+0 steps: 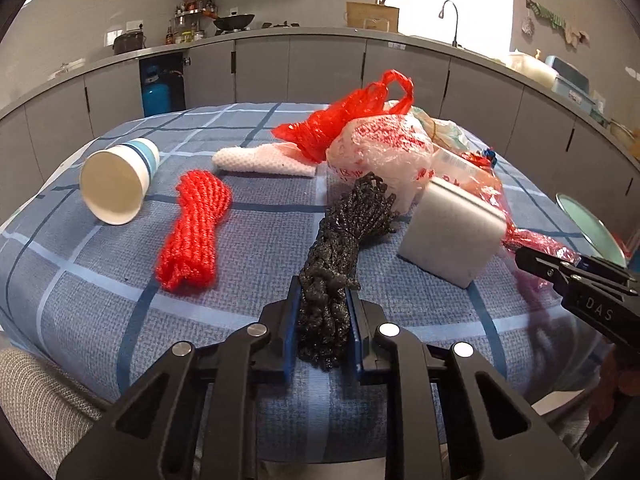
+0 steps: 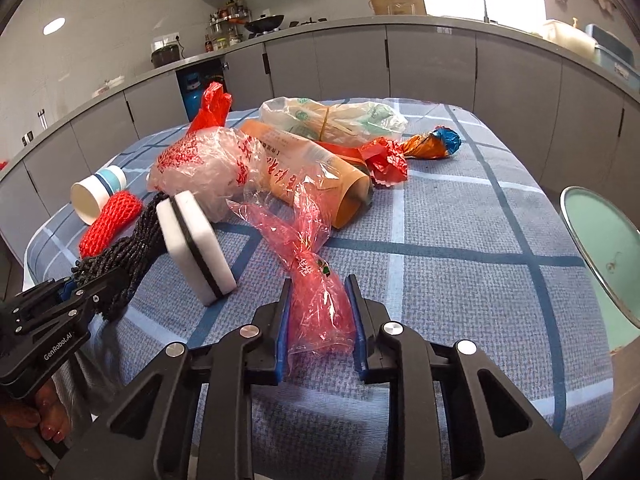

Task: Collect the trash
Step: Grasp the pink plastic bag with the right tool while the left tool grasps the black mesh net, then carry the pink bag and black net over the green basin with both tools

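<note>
**Two grippers, two pieces of trash pinched on the checked table**

Grey kitchen cabinets curve behind a table (image 1: 100, 312) covered in a blue checked cloth, with litter spread over its middle and far half.

Nearest the front edge, the left gripper (image 1: 322, 312) has its blue pads pressed on the near end of one black foam net (image 1: 340, 248), jaws drawn in narrow around it; the rest of the net lies on the cloth, running toward the table's middle. The right gripper (image 2: 318, 304) is likewise closed in on the twisted end of one pink cellophane wrapper (image 2: 304, 240), whose loose part fans out on the cloth ahead of it.

Counted across the table:
- one white paper cup (image 1: 118, 178) with blue bands, on its side near the left edge
- one red foam net (image 1: 196, 232), just beside the cup
- one white foam net (image 1: 260, 160), behind the red one
- one white block (image 2: 196, 240) with a dark stripe, tilted on edge between the two gripped pieces
- one red plastic bag (image 1: 352, 116) and one clear bag with red print (image 1: 380, 152), touching, in the middle
- one brown paper tube (image 2: 316, 168) lying behind the pink wrapper
- one clear bag with green print (image 2: 332, 120) toward the far edge
- one crumpled red wrapper (image 2: 386, 162) and one orange and blue wrapper (image 2: 434, 144), near the far right corner

One pale green round lid (image 2: 600, 248) sits past the right edge
</note>
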A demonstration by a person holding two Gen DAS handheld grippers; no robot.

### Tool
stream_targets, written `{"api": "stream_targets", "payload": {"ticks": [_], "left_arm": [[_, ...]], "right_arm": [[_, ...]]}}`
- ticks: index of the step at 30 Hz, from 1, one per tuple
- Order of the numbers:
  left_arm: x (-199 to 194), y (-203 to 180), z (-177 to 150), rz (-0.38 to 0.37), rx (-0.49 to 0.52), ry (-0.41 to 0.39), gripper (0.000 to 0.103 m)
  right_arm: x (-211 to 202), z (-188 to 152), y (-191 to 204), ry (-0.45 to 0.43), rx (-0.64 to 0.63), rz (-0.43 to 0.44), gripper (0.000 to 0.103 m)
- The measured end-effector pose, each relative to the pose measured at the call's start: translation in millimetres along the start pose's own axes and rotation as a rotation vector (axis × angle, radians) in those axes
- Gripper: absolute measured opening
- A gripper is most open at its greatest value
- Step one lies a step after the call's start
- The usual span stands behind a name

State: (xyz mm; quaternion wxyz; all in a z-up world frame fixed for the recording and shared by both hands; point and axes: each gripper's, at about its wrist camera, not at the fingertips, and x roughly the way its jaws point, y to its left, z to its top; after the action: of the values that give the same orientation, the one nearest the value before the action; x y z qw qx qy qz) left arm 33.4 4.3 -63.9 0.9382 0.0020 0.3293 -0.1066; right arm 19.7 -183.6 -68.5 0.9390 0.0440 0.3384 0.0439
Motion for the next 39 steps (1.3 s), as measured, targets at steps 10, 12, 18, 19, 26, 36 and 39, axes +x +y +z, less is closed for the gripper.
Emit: {"api": "stream_targets", "payload": {"ticks": [10, 12, 18, 19, 26, 36, 39], "left_arm": [[-27.6, 16.5, 5.0, 0.068, -0.099, -0.083, 0.02], [-34.9, 17.9, 6.6, 0.085, -0.115, -0.112, 0.02], [-48.8, 12.1, 15.9, 0.084, -0.119, -0.158, 0.02], [-49.2, 9.3, 16.1, 0.078, -0.112, -0.156, 0.02], [-45.7, -18.7, 28.4, 0.015, -0.086, -0.153, 0.02], [-38.0, -80.0, 48.6, -0.1, -0.016, -0.155, 0.02], [-32.1, -100.0, 54.0, -0.136, 0.003, -0.149, 0.02]], "right_arm": [[-14.6, 2.4, -8.1, -0.045, 0.045, 0.008, 0.026], [-16.6, 3.3, -10.7, -0.052, 0.057, 0.009, 0.026], [-23.5, 5.6, -21.5, -0.077, 0.095, 0.0, 0.026], [-24.1, 6.6, -22.8, -0.079, 0.099, -0.001, 0.026], [-33.6, 9.5, -39.8, -0.109, 0.147, -0.03, 0.026], [-49.0, 7.6, -74.1, -0.138, 0.221, -0.092, 0.026], [-55.5, 7.1, -87.2, -0.155, 0.238, -0.124, 0.026]]}}
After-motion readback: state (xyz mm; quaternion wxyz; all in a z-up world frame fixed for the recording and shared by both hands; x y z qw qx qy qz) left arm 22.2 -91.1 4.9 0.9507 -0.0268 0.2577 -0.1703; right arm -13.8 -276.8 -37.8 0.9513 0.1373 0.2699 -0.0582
